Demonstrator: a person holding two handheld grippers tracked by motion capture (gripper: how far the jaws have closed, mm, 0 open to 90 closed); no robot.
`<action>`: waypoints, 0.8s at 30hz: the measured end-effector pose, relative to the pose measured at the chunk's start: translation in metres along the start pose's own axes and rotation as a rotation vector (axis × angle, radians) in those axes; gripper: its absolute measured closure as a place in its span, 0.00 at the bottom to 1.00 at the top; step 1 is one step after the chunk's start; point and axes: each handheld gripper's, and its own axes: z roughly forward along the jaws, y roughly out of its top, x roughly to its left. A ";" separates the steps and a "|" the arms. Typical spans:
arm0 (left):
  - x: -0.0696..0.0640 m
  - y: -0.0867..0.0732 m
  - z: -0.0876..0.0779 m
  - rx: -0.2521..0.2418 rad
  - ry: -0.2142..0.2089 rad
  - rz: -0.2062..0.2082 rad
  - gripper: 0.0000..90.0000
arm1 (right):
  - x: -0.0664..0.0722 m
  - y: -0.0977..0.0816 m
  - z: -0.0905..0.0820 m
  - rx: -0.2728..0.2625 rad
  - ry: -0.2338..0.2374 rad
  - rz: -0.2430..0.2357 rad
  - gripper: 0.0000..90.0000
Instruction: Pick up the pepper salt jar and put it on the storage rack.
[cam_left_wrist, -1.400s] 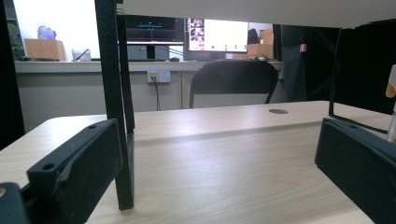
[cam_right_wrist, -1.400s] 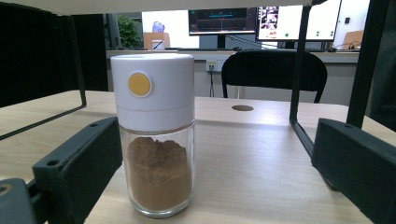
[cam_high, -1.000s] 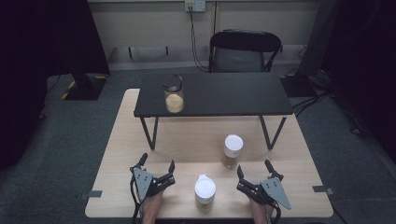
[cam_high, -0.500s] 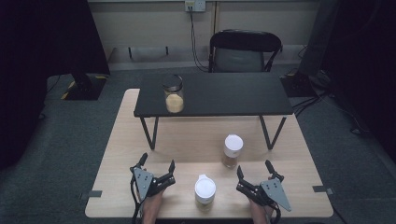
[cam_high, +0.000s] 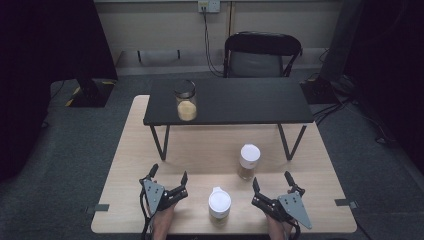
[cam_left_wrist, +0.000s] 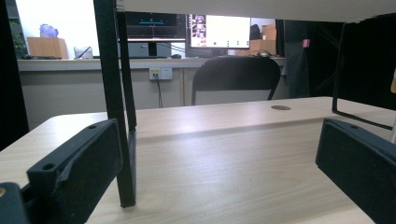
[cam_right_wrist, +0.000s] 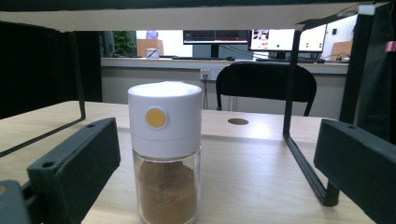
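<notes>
An office or lab: monitors (cam_right_wrist: 280, 39) on a counter (cam_right_wrist: 187, 63), office chair (cam_high: 262, 52).

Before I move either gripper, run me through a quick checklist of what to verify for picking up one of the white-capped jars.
1. Left gripper open, holding nothing: ok.
2. Right gripper open, holding nothing: ok.
3. Far jar upright, cap on, ahead between the right jaws: ok.
4. Near jar standing between the two grippers, touched by neither: ok.
5. Shelf leg close by the left jaw, could snag a forward reach: not ok.
6. Caps screwed tight: cannot tell.
</notes>
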 end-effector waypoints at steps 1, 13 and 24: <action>0.000 0.000 0.000 0.001 0.000 -0.001 0.00 | 0.000 0.001 -0.001 -0.002 -0.003 -0.002 0.00; 0.000 0.000 0.000 0.000 -0.002 -0.002 0.00 | 0.011 0.019 -0.010 -0.040 0.041 0.029 0.00; 0.000 0.000 0.000 0.000 -0.002 -0.002 0.00 | 0.019 0.031 -0.019 -0.038 0.055 0.039 0.00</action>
